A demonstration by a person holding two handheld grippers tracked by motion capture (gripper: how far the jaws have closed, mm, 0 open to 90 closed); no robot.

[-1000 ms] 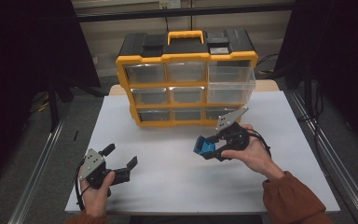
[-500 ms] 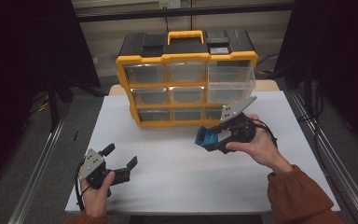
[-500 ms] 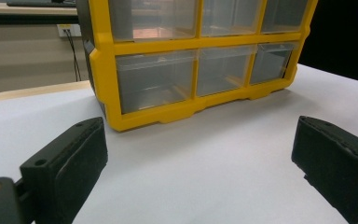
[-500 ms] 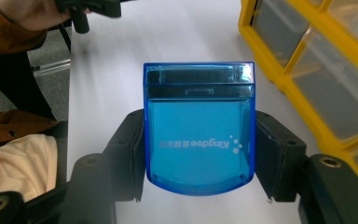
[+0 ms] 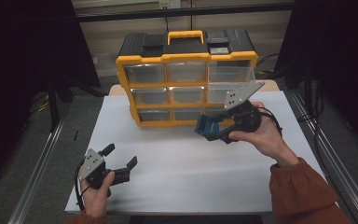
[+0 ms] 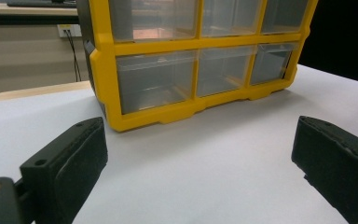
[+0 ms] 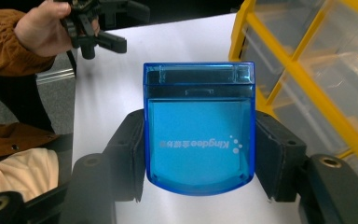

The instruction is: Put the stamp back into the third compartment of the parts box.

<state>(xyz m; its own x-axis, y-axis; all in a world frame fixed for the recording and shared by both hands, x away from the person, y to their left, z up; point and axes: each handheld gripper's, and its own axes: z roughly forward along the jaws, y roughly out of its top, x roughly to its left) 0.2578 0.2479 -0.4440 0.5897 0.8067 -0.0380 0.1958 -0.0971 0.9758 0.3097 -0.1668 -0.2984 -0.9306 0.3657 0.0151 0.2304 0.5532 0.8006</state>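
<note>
Standing at the far side of the white table, a yellow drawer organizer is noted. A blue plastic case is clamped by the right gripper just before its lower drawers. Nearer, well apart, the left gripper is held spread, empty.

The yellow drawer cabinet stands across the table's far half and blocks the way there; its top-right drawer juts out above the right gripper with its blue box. Bare tabletop lies open between the two grippers and before the left gripper
</note>
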